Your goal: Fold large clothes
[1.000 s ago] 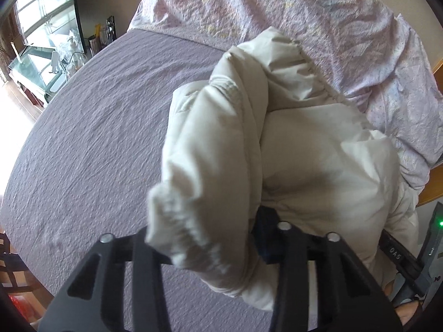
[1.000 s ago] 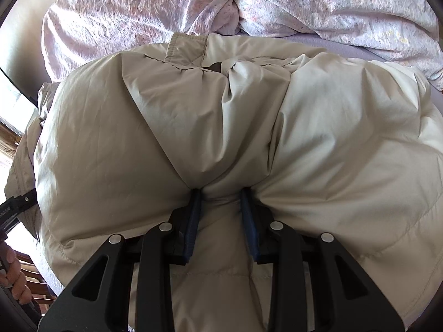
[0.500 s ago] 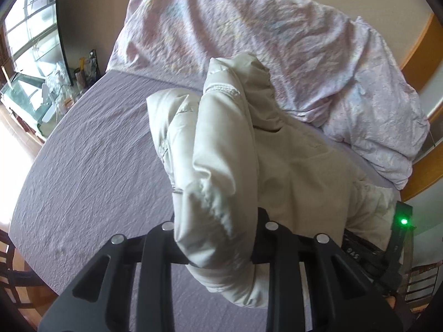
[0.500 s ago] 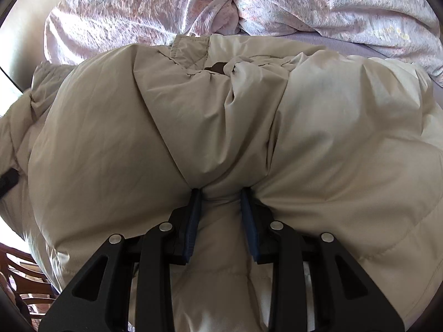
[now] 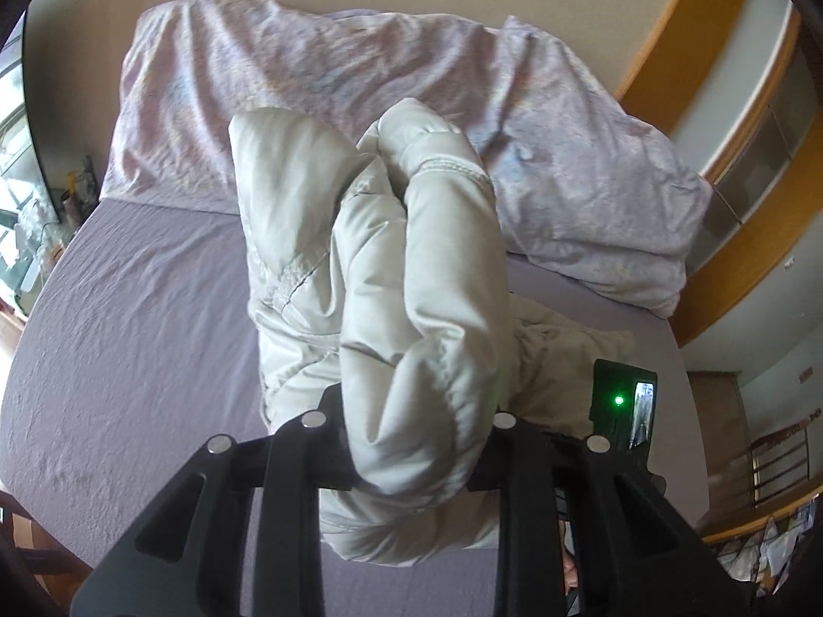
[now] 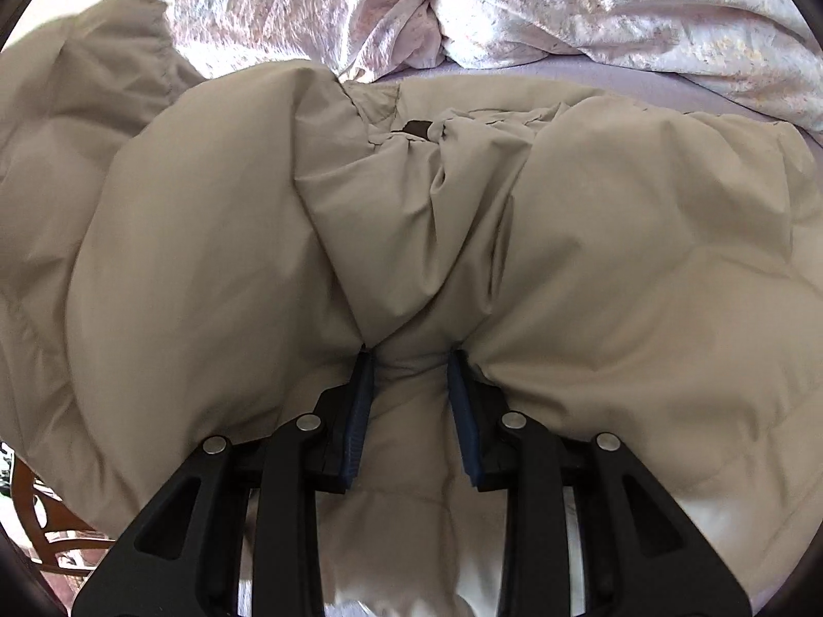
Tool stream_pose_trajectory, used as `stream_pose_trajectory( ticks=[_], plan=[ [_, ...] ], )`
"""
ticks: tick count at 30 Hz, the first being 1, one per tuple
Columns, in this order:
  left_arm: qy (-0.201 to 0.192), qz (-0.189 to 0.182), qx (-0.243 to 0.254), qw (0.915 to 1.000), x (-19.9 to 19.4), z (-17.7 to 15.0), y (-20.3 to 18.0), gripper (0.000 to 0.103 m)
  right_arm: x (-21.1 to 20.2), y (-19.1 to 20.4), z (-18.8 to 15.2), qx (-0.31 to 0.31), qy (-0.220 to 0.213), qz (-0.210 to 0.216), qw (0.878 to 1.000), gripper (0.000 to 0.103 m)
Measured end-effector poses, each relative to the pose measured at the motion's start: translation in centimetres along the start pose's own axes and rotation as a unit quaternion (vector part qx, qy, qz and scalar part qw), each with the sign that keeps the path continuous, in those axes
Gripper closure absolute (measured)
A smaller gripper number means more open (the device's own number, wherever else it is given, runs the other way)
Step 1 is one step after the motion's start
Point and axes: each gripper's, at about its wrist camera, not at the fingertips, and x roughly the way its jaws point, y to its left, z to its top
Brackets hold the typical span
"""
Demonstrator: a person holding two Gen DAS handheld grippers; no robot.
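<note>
We have the puffy jacket (image 5: pixel 416 277) on the bed (image 5: pixel 128 319), its sleeve raised in our left tool (image 5: pixel 411 442), body pinched by our right tool (image 6: pixel 411 355). Next, we judge, lay the sleeve toward three o'clock.

Both grippers are matte black plastic with open, triangular cut-outs in their frames and four round silver screws across each front. The left gripper (image 5: pixel 411 442) has its fingertips hidden. The right gripper (image 6: pixel 411 401) carries ribbed dark blue pads (image 6: pixel 360 411) on the inner faces of its black fingers.
</note>
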Motion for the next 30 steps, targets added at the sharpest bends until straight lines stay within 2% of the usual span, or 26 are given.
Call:
stream_pose_trajectory(
  ticks=[5, 11, 13, 14, 21, 30],
  plan=[
    [0.003, -0.018, 0.021, 0.9996, 0.2, -0.7, -3.4, 0.078, -2.4, -1.8, -1.0, 0.007, -0.02, 0.008, 1.0, 0.071],
    [0.013, -0.043, 0.051, 0.9977, 0.7, -2.0, -8.3, 0.078, -6.0, -5.4, -1.9, 0.02, -0.061, -0.007, 0.998, 0.07],
    [0.018, -0.051, 0.063, 0.9966, 1.1, -2.5, -10.1, 0.078, -7.3, -7.3, -2.2, 0.027, -0.075, -0.026, 0.996, 0.061],
    [0.021, -0.055, 0.068, 0.9959, 1.4, -2.7, -10.9, 0.078, -7.7, -8.1, -2.3, 0.03, -0.079, -0.031, 0.996, 0.061],
    [0.047, -0.077, 0.103, 0.9906, 3.6, -4.3, -16.6, 0.077, -9.7, -14.1, -4.2, 0.072, -0.085, -0.066, 0.992, 0.059],
    [0.087, -0.096, 0.144, 0.9811, 6.7, -6.8, -22.3, 0.077, -11.0, -18.3, -6.9, 0.104, -0.086, -0.082, 0.987, 0.059]
  ],
)
